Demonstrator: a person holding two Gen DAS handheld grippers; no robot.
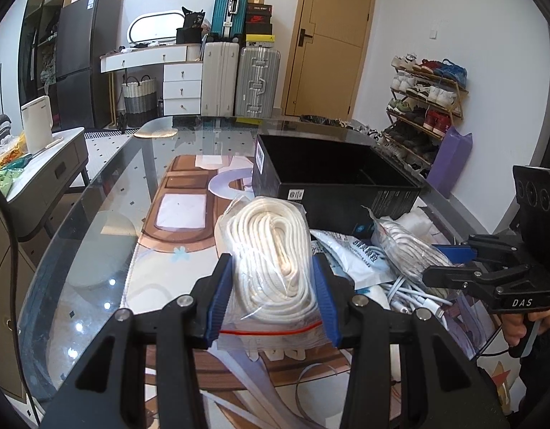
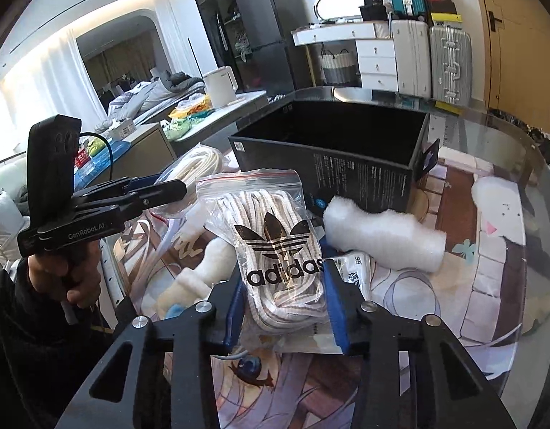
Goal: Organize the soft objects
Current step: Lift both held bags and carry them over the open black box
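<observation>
My left gripper (image 1: 273, 286) is shut on a clear zip bag of white cord (image 1: 271, 246), held above the table. It also shows at the left of the right wrist view (image 2: 175, 187), with the cord bag (image 2: 200, 161) beyond it. My right gripper (image 2: 284, 300) is shut on a clear adidas zip bag of striped laces (image 2: 275, 246). It also shows at the right of the left wrist view (image 1: 443, 268), gripping that bag (image 1: 407, 246). An open black box (image 1: 332, 175) stands just beyond both bags, also in the right wrist view (image 2: 346, 157).
A white foam roll (image 2: 382, 236) lies right of the adidas bag. White cables (image 1: 414, 293) and a printed pouch (image 1: 350, 254) lie in a pile on the glass table (image 1: 107, 221) with its illustrated mat. A side cabinet (image 1: 49, 164) stands to the left.
</observation>
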